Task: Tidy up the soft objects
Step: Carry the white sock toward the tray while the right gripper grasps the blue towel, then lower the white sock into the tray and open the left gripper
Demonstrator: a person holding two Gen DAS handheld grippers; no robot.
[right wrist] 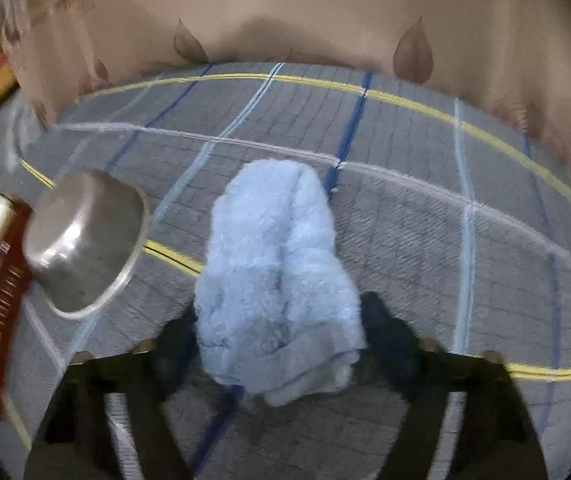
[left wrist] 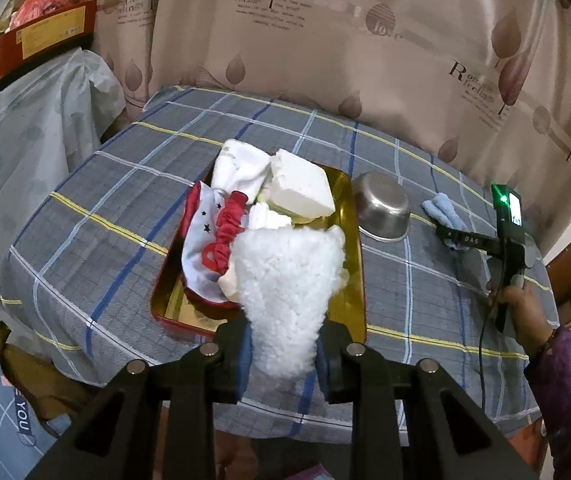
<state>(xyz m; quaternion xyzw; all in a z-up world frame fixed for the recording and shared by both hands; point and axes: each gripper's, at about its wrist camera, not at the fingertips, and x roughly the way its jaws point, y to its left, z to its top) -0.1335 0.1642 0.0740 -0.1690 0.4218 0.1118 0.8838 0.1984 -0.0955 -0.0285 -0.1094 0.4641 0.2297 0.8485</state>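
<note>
My left gripper [left wrist: 285, 344] is shut on a white fluffy cloth [left wrist: 289, 280], which hangs over the near end of a red tin tray [left wrist: 355, 280] with a gold inside. In the tray lie a white foam block [left wrist: 301, 188], a white cloth [left wrist: 237, 168], a red-and-white starred cloth [left wrist: 199, 240] and a red scrunchie [left wrist: 227, 236]. In the right wrist view a light blue fluffy cloth [right wrist: 273, 280] lies on the checked table cover, and my right gripper [right wrist: 281, 320] has its blurred fingers [right wrist: 385, 328] against both its sides. The left wrist view shows that gripper [left wrist: 451, 236] on the blue cloth [left wrist: 439, 208], held by a hand [left wrist: 525, 312].
An upturned steel bowl [left wrist: 383, 208] stands between the tray and the blue cloth, close to the tray's right rim. A curtain [left wrist: 365, 60] hangs right behind the table. A plastic-covered pile [left wrist: 25, 140] and boxes [left wrist: 45, 36] stand at the left.
</note>
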